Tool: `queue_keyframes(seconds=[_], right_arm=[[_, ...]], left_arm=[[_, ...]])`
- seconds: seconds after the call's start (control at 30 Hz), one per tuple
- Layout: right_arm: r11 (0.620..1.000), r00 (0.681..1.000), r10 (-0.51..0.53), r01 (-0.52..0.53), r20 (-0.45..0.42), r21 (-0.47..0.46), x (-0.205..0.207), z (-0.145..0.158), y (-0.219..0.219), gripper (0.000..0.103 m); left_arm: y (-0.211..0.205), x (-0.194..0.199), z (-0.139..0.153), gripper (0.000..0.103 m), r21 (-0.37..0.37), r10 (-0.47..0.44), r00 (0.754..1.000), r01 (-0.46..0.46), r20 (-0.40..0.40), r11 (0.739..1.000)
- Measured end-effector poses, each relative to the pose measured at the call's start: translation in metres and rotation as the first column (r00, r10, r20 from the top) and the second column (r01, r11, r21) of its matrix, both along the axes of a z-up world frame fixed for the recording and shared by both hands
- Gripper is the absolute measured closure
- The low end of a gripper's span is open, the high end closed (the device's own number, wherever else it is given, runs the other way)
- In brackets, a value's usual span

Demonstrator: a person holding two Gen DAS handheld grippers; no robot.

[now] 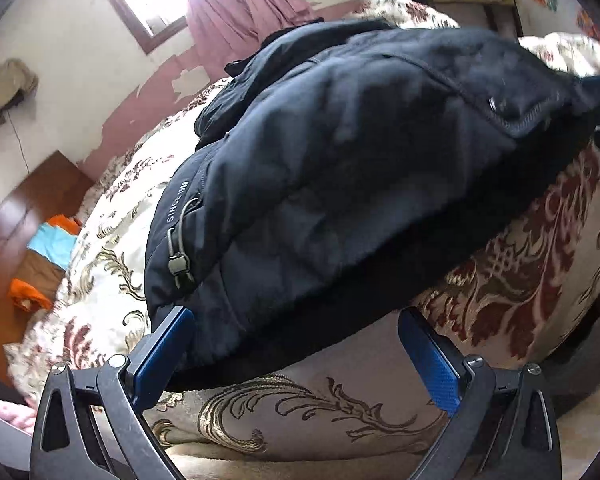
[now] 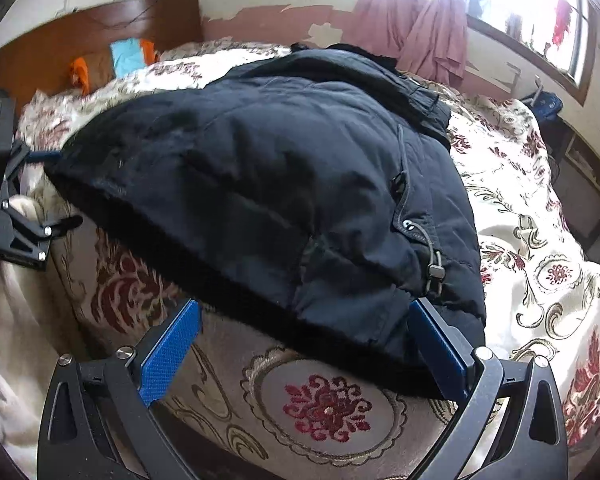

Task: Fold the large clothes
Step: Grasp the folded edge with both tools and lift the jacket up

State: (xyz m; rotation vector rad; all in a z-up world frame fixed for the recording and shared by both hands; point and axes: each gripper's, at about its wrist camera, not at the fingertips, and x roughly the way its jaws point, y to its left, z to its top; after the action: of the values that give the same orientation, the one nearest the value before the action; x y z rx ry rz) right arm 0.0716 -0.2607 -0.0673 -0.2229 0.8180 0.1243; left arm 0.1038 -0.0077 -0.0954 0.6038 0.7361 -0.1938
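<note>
Left gripper (image 1: 296, 344): fingers spread wide; jacket hem lies between them, nothing pinched
Jacket (image 1: 340, 168): dark navy, padded, bunched in a mound on the floral bedspread (image 1: 112, 280); drawstring toggle (image 1: 179, 266) at its left edge
Right gripper (image 2: 304, 344): blue pads (image 2: 168, 356) wide apart; hem between, not clamped
Background: pink curtain (image 2: 432, 32) by window

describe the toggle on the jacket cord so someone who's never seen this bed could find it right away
Start at the bed with the floral cover, where a big dark jacket lies in a heap. Follow its edge on the window side to a thin grey cord that comes out of a metal eyelet. The toggle is the small hard clip on that cord, the only grey lump on the dark cloth there.
</note>
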Motion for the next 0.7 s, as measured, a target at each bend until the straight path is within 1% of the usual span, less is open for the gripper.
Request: queue_keyframes(seconds=[0.07, 0.1, 0.13, 0.2, 0.27, 0.37, 0.47, 0.6, 0.67, 0.7], right_arm=[[0.999, 1.0, 0.011, -0.011, -0.001, -0.047, -0.002, -0.004, 0.005, 0.002], [0.998, 1.0, 0.014, -0.014, 0.001, -0.064, -0.003, -0.005, 0.007, 0.002], [0.997, 1.0, 0.015, -0.014, 0.005, -0.078, -0.003, -0.006, 0.009, 0.002], [0.995, 1.0, 0.009, -0.006, 0.021, -0.1, -0.004, -0.007, 0.012, 0.002], [0.992, 0.999, 0.006, -0.001, 0.042, -0.127, -0.006, -0.007, 0.015, 0.002], [0.986, 0.997, 0.002, 0.012, 0.083, -0.164, -0.008, -0.008, 0.02, 0.002], [0.983, 0.991, -0.01, 0.035, 0.136, -0.181, -0.012, -0.009, 0.024, 0.002], [0.986, 0.979, -0.044, 0.075, 0.198, -0.152, -0.013, -0.006, 0.03, 0.002], [0.983, 0.968, -0.058, 0.098, 0.243, -0.154, -0.015, -0.001, 0.033, 0.002], [0.981, 0.964, -0.063, 0.107, 0.26, -0.159, -0.014, 0.002, 0.034, 0.002]], left_arm=[[-0.007, -0.005, -0.004, 0.0, 0.044, -0.017, 1.0, 0.016, 0.011, 0.999], [-0.012, -0.008, -0.007, 0.0, 0.077, -0.022, 0.999, 0.021, 0.023, 0.997], [-0.015, -0.01, -0.01, 0.0, 0.111, -0.02, 0.999, 0.016, 0.035, 0.994], [-0.019, -0.009, -0.015, 0.0, 0.149, 0.0, 0.999, -0.007, 0.043, 0.989], [-0.019, -0.007, -0.014, 0.0, 0.153, 0.02, 0.998, -0.028, 0.055, 0.988], [-0.016, -0.003, -0.009, 0.0, 0.134, 0.054, 0.996, -0.063, 0.073, 0.989], [-0.014, -0.003, -0.007, 0.0, 0.14, 0.093, 0.991, -0.106, 0.095, 0.984], [-0.016, 0.003, -0.007, 0.0, 0.149, 0.123, 0.986, -0.139, 0.112, 0.979], [-0.015, 0.003, -0.005, 0.0, 0.147, 0.134, 0.983, -0.152, 0.128, 0.977], [-0.015, 0.001, -0.002, 0.0, 0.135, 0.133, 0.981, -0.152, 0.141, 0.979]])
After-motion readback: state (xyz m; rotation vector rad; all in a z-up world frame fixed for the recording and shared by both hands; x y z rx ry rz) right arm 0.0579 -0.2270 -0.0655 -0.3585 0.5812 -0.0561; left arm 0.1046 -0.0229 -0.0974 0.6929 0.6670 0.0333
